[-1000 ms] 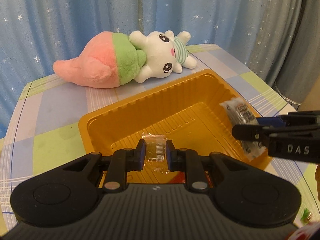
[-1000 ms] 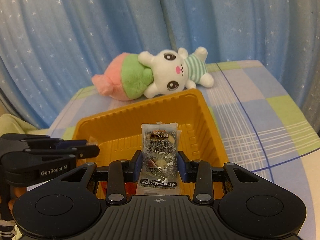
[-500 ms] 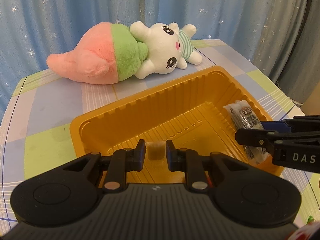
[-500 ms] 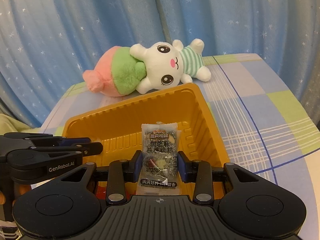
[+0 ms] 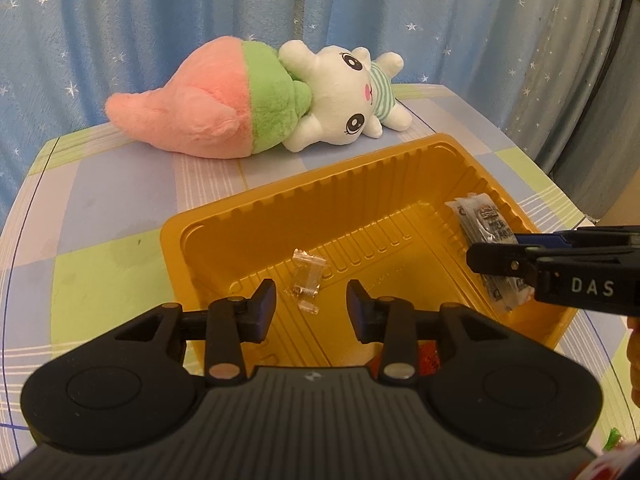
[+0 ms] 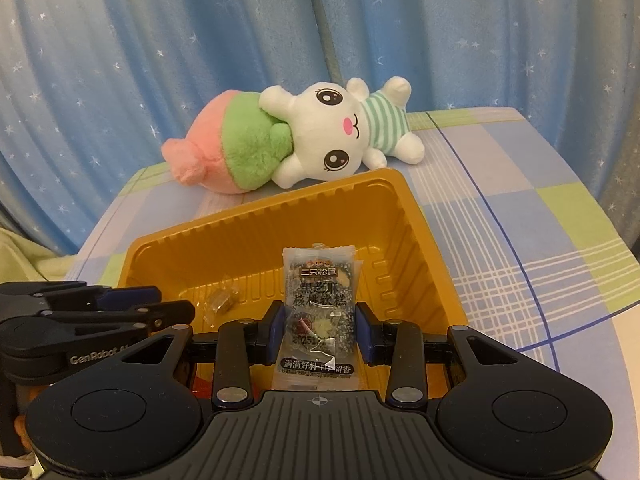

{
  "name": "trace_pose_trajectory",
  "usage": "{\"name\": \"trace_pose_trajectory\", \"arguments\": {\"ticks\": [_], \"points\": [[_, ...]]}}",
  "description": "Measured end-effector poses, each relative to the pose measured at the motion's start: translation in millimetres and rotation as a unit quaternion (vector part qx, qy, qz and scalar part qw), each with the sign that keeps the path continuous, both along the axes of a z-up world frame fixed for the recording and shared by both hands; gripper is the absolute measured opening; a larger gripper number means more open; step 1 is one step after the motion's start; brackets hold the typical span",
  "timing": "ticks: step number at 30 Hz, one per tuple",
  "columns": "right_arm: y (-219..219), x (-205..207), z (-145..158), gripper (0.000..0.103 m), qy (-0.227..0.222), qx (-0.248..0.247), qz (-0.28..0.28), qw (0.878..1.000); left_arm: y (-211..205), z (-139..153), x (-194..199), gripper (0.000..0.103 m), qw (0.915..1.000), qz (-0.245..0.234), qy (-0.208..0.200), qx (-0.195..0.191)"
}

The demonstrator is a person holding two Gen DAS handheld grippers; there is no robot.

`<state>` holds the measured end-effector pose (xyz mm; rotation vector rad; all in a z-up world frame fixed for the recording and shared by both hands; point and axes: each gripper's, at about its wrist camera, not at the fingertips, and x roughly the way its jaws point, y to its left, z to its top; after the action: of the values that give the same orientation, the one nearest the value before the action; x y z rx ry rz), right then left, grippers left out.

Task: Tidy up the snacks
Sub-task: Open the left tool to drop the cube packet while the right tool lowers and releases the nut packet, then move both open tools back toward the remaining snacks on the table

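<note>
Released a moment ago: small clear-wrapped candy [image 5: 305, 280], pinched a second back between the left gripper [image 5: 311, 306] fingers, now lying loose on the ribbed floor of the amber plastic tray [image 5: 280, 204]. Left fingers opening, spread with nothing between them, candy just beyond the tips. One snack stowed, then; second likely next. Further right, right gripper [image 6: 320, 330] clamped as before on a clear sachet with dark printed label [image 6: 318, 304], upright, poised over the tray's near edge, crinkled and glossy. Behind, on the checked desk [image 6: 520, 220], pink-and-green plush rabbit [image 6: 304, 140] on its side.
</note>
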<state>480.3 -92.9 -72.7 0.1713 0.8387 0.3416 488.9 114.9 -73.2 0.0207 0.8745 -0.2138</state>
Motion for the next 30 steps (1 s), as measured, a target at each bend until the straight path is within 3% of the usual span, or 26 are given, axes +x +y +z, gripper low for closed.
{"name": "trace_pose_trajectory", "arguments": {"ticks": [11, 15, 18, 30], "points": [[16, 4, 3, 0.040, -0.008, -0.003, -0.010, 1.000, 10, 5, -8, 0.040, 0.9999, 0.000, -0.004, -0.015], [13, 1, 8, 0.062, -0.018, 0.012, -0.021, 1.000, 11, 9, -17, 0.046, 0.9999, 0.000, -0.007, -0.016], [10, -6, 16, 0.066, -0.025, 0.012, -0.025, 0.999, 10, 14, -27, 0.047, 0.9998, -0.002, -0.010, -0.015], [-26, -86, 47, 0.075, -0.043, 0.031, -0.026, 0.998, 4, 45, -98, 0.061, 0.9996, 0.008, -0.016, -0.022]]}}
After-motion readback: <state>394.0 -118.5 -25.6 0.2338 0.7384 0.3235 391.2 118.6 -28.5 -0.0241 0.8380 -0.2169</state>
